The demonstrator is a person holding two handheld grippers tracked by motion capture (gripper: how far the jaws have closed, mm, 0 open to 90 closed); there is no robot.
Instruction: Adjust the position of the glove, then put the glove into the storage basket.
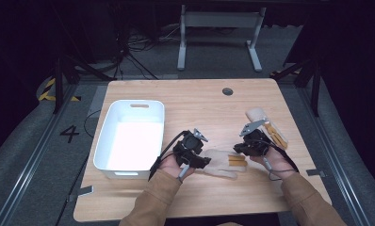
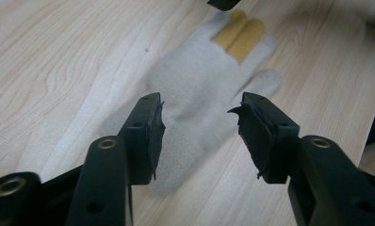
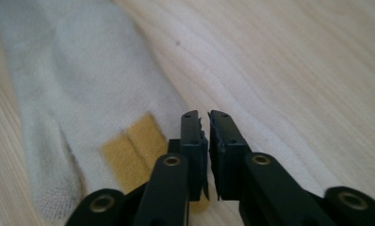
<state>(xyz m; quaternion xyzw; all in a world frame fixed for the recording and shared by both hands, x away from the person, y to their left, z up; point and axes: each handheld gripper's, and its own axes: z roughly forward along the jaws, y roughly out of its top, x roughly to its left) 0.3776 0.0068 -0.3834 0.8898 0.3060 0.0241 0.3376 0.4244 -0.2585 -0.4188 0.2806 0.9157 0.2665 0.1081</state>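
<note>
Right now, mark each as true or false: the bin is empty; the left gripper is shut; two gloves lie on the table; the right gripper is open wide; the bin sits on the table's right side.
1. The bin is empty. True.
2. The left gripper is shut. False: its jaws stand wide apart over a glove.
3. Two gloves lie on the table. True: the second glove lies beyond the right gripper.
4. The right gripper is open wide. False: its jaws are nearly closed.
5. The bin sits on the table's right side. False: left side.
</note>
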